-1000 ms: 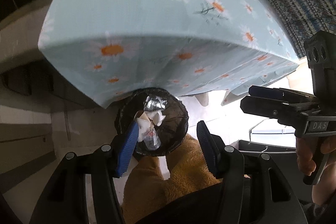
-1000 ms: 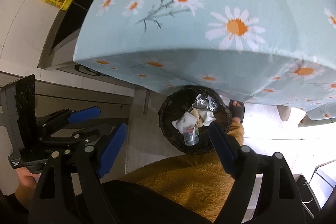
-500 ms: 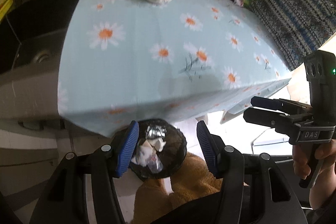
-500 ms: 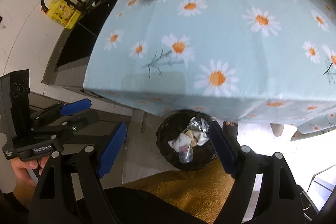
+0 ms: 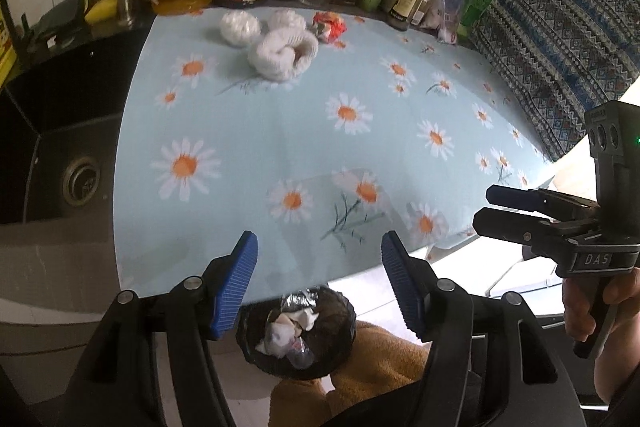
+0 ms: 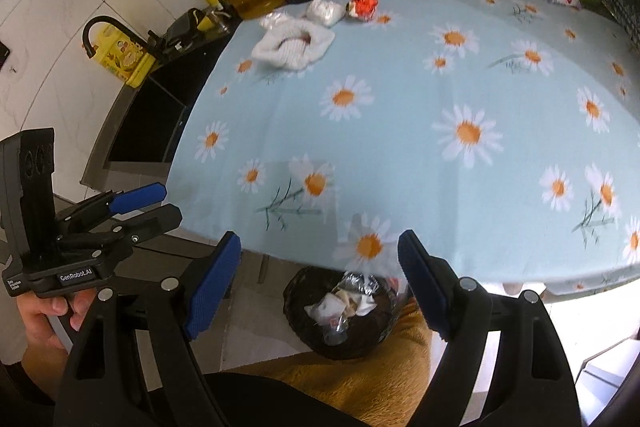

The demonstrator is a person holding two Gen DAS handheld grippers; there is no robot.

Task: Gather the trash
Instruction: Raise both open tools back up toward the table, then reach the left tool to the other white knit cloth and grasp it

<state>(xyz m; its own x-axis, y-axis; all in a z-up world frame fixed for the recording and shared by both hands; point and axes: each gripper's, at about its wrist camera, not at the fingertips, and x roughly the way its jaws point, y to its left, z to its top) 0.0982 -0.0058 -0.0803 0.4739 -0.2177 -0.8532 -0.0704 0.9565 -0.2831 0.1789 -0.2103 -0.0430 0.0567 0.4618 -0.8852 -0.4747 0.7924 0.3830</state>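
With both views tilted up off the bin point(image 5: 296, 335) since a second ago, left gripper point(image 5: 320, 283) and right gripper point(image 6: 320, 279) wide open, empty; remaining trash point(image 5: 280, 43) at table's far edge, next pickup.

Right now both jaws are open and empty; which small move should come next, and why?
Probably reach the left gripper forward toward the crumpled white paper ball at the table's far end: trash remains there, and the black bin below the near edge already holds scraps.

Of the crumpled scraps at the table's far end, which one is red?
The red wrapper beside the bottle row; the other scraps, like the white wad, are white.
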